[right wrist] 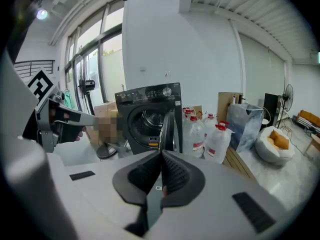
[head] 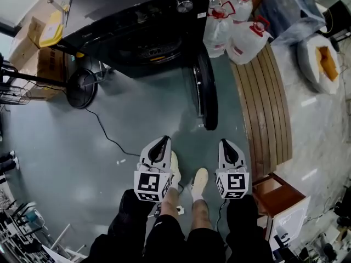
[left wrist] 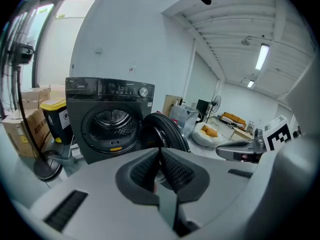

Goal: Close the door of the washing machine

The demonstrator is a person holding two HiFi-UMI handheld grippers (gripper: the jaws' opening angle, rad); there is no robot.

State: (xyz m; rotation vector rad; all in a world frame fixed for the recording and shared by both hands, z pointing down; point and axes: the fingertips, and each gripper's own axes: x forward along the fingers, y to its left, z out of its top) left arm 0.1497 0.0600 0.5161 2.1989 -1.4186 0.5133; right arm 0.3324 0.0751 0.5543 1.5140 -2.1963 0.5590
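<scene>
Washing machine (head: 131, 32) is seen at the floor's far edge with its door (head: 205, 92) swung open beside water jugs (head: 236, 23); left gripper (head: 163, 141) and right gripper (head: 226, 143) are held well short, jaws pressed together, apparently empty.

Head view is taken from high up and aimed steeply down. The left gripper (head: 162, 142) and right gripper (head: 226, 144) are seen from behind, with the washing machine (head: 137, 21) well ahead of both jaw pairs.

Left gripper view is set low and aimed along its own jaws. The machine front is framed ahead and left of the jaws and the open door (left wrist: 167, 131) straight ahead. The other gripper is caught to the right.

Right gripper view is also set low, along its jaws. The door is seen edge-on straight ahead, water bottles (right wrist: 210, 136) right of the jaws, the other gripper left.

Machine and door are shared by all three views, at mid distance.
</scene>
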